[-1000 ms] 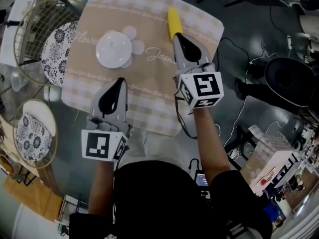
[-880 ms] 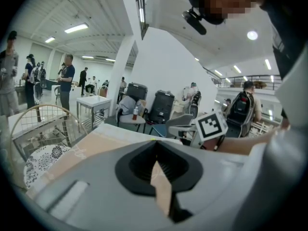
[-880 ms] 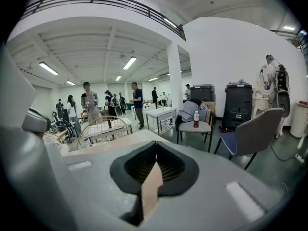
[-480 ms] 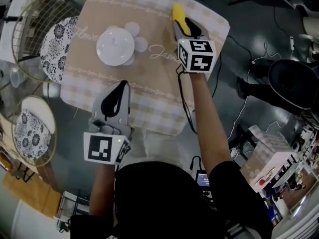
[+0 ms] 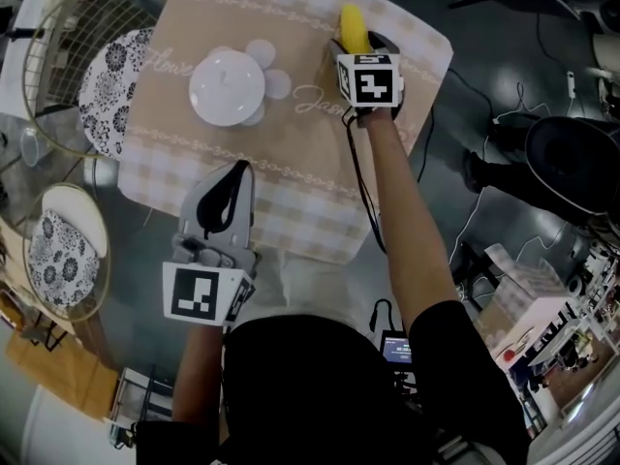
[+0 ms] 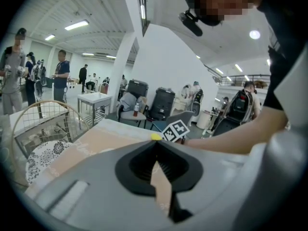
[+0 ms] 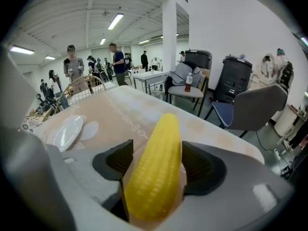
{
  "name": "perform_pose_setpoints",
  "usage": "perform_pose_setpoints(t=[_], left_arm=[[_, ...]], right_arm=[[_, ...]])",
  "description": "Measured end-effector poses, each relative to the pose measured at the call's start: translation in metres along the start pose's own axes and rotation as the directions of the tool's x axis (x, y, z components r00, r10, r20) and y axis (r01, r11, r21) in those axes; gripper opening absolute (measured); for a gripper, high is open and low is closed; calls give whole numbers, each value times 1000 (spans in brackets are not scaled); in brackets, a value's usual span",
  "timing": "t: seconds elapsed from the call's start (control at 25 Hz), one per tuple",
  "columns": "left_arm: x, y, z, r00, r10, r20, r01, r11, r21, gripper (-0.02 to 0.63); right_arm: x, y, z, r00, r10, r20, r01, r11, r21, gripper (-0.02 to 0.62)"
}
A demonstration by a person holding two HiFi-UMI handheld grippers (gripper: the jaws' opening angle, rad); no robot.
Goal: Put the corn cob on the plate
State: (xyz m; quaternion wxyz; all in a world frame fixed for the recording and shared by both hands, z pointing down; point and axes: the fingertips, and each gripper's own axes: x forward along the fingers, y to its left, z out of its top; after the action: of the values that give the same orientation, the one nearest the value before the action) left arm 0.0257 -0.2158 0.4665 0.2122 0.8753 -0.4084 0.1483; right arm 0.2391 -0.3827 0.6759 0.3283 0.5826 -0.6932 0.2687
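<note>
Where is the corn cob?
Head view, upper right: the corn cob lies on the tablecloth right of the plate, between the jaws of the right gripper, which have just been opening.

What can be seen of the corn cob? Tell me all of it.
The corn cob is plain yellow, husk-free, with neat rows of kernels, tapering to a rounded tip that points away from the person. It lies on the beige tablecloth near its far right edge, apart from the white plate. It sits between the jaws of the right gripper, which have just been opening; the pads do not press it.
</note>
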Motion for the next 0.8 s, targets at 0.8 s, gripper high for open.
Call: perform_pose_setpoints(t=[0.8], left_arm=[[-8, 4, -2, 1000, -5, -7, 5, 1000, -20, 9]], right_arm=[[7, -5, -7, 999, 13, 34, -15, 998, 62, 265]])
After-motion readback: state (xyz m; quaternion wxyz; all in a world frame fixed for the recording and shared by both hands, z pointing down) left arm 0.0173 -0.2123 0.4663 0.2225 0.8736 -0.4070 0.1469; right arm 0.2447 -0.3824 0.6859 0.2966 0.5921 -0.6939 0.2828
